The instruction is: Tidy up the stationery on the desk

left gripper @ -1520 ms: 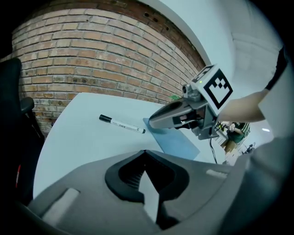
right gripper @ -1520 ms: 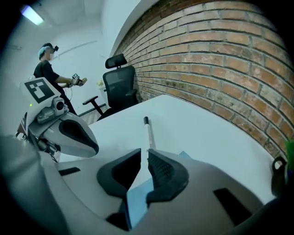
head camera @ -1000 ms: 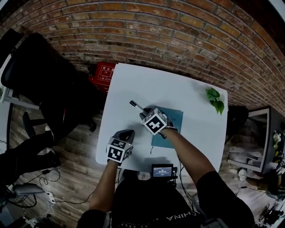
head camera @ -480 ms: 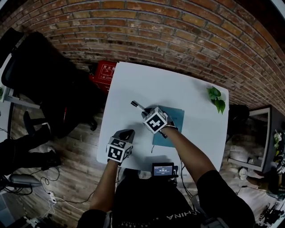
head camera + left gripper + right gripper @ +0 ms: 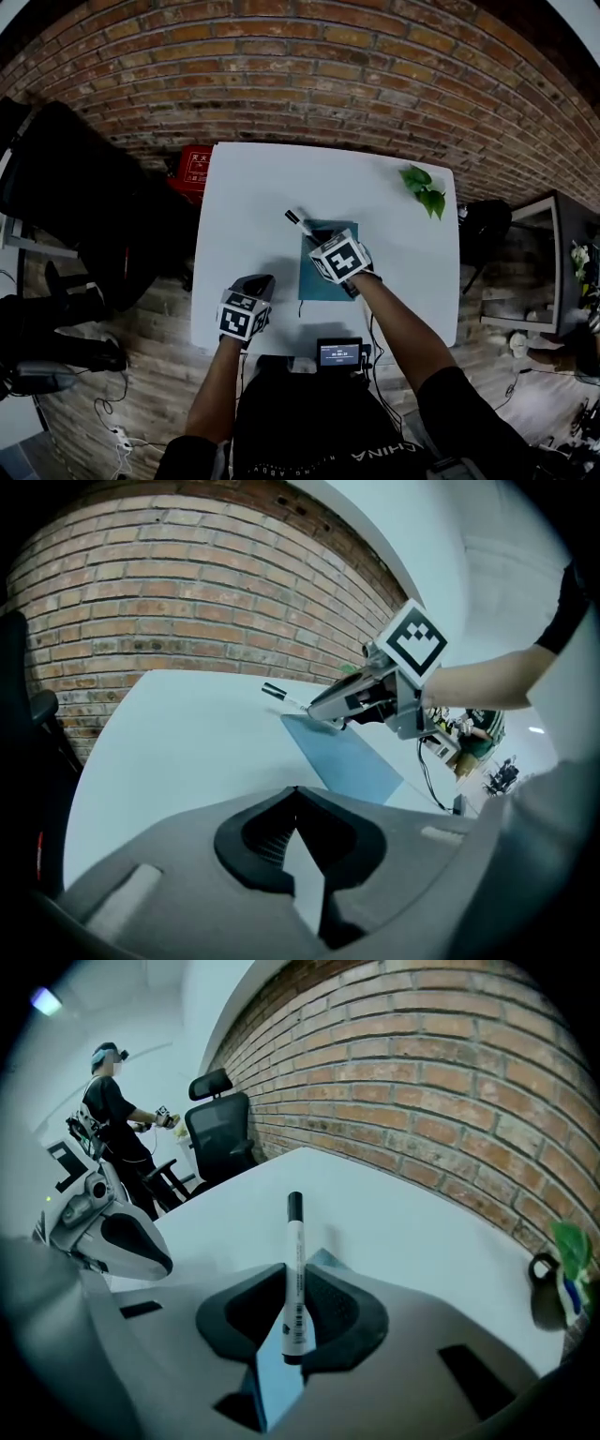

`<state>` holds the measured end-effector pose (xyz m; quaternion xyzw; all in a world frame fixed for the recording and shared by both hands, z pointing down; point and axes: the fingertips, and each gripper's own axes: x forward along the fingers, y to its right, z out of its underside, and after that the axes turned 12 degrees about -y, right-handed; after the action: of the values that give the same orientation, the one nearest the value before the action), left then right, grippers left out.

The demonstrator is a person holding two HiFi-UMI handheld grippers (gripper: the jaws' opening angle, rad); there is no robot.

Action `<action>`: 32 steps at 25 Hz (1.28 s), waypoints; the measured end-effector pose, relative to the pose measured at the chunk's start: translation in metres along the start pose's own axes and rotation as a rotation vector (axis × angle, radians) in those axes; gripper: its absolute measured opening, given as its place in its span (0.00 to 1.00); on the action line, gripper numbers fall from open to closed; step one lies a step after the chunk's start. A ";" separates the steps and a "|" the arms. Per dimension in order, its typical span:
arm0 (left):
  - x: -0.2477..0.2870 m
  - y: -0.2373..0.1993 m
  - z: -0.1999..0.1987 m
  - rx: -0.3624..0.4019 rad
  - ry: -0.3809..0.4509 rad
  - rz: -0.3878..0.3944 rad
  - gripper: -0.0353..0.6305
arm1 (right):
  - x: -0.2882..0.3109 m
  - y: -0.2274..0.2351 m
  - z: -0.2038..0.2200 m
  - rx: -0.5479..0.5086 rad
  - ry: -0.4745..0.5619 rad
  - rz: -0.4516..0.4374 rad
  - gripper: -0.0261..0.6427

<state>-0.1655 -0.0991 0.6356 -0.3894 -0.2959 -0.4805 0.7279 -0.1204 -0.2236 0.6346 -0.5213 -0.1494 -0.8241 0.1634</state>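
The bench (image 5: 253,187) top is white, smooth and matt. The marker (image 5: 294,1269) has a slightly glossy white plastic barrel. The blue pad (image 5: 311,286) looks matt, like paper. The left hand-held gripper (image 5: 296,791) is matt grey plastic. The wall (image 5: 328,75) is rough brick and the floor (image 5: 155,366) is wood.

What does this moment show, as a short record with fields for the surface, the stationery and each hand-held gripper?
surface: white rectangular desk
stationery: white marker with black cap; teal flat notebook lying on the desk
left hand-held gripper: shut, empty, by the desk's near left edge
right hand-held gripper: shut on the marker, over the notebook; its jaws have just been closing
other: green leafy plant at the desk's far right corner
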 end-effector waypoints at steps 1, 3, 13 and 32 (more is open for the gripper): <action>0.002 0.004 -0.001 0.006 -0.004 0.001 0.07 | -0.008 0.007 0.008 0.022 0.006 0.011 0.15; 0.007 0.013 -0.001 0.016 -0.011 0.005 0.07 | -0.023 0.020 0.026 0.065 0.016 0.035 0.15; 0.031 0.055 -0.002 0.036 -0.051 0.035 0.07 | -0.065 0.067 0.131 0.295 0.015 0.078 0.15; 0.055 0.079 -0.009 0.043 -0.080 0.044 0.07 | -0.043 0.058 0.190 0.631 -0.031 0.026 0.15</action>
<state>-0.0711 -0.1144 0.6527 -0.3991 -0.3264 -0.4421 0.7340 0.0751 -0.1921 0.6783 -0.4592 -0.3933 -0.7270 0.3254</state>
